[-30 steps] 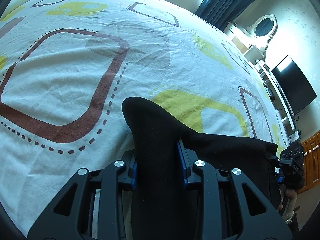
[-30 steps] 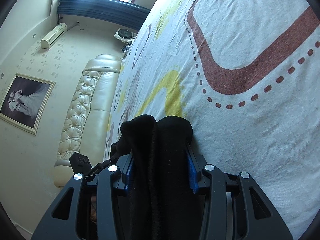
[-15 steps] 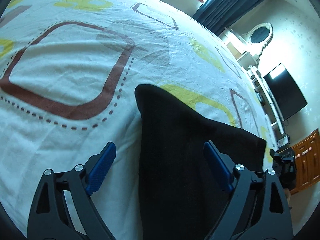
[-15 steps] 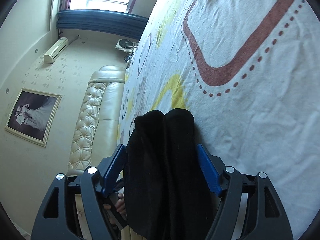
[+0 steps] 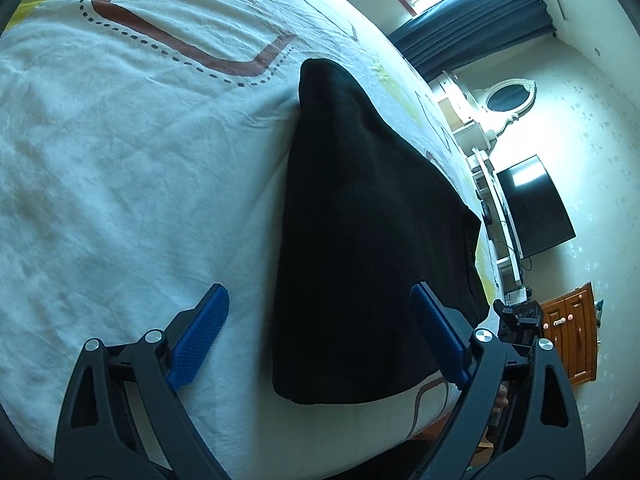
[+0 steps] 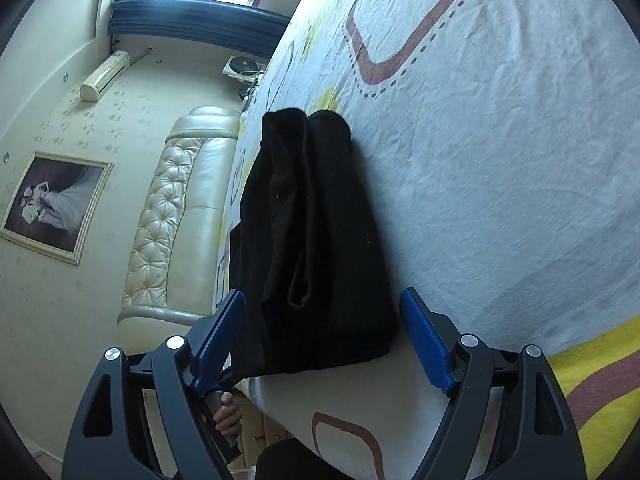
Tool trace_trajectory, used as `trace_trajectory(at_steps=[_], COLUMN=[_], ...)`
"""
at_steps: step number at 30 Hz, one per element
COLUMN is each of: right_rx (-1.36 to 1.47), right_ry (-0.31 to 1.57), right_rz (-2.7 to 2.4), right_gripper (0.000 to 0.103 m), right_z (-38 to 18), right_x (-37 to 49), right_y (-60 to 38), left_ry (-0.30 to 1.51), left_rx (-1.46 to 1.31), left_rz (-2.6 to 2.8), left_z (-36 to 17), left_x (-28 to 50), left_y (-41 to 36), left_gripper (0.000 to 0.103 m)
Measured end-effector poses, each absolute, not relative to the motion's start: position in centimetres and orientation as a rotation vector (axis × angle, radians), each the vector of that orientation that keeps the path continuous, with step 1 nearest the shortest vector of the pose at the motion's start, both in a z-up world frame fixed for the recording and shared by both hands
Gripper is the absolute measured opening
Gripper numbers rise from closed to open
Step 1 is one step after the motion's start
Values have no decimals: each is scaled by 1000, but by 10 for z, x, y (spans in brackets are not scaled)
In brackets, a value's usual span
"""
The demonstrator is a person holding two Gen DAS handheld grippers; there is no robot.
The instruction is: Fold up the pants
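The black pants [image 5: 368, 232] lie folded in a compact stack on the patterned bed sheet [image 5: 120, 152], near the bed's front edge. My left gripper [image 5: 320, 332] is open and empty, its blue pads apart on either side of the stack's near end, a little back from it. In the right wrist view the pants [image 6: 316, 248] show their folded layers from the other end. My right gripper [image 6: 324, 332] is open and empty, just short of the stack. The right gripper also shows in the left wrist view [image 5: 520, 316] beyond the pants.
The bed's edge [image 5: 400, 436] runs close under the stack. A padded headboard [image 6: 176, 216] stands at one end. A television [image 5: 536, 208], a mirror [image 5: 508, 96] and a wooden cabinet [image 5: 572, 340] stand past the bed. A framed picture [image 6: 52, 204] hangs on the wall.
Both grippers have opened and let go of the pants, then drawn back from them. The pants now rest flat on the sheet.
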State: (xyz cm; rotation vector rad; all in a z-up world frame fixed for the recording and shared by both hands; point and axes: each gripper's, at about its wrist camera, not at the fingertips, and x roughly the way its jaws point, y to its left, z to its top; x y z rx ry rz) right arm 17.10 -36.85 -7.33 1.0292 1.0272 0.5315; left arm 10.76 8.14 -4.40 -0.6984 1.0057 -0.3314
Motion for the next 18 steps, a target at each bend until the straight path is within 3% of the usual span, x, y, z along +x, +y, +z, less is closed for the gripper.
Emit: trace_trajectory(at_steps=[5,6,7,8,10,18], right_rx=[965,940,909,894,904,934], right_ry=[1046,1056,1073,1088,1078,1061], right_rz=[479,462,439,429,430,429], right_gripper=[81,75,59,54,48,43], right_z=[-70,-70,-69,-70,-73,-70], right_x=[177,176,175,174,169,165], right_y=[-352,-351,-349,-349,-353,-358], left_ry=[1014,1011,1011,1015,1032,1024], left_rx=[-727,-731,-737,-740,-731,-713], left_rz=[-288,-276,-266,-254,-248,-210], left_z=[-48,-48,-47,-46,-46,-39], left_x=[109,108,107,106,106,103], left_y=[71,70,70,69,66,64], left_gripper=[92,92,92,91,67,49])
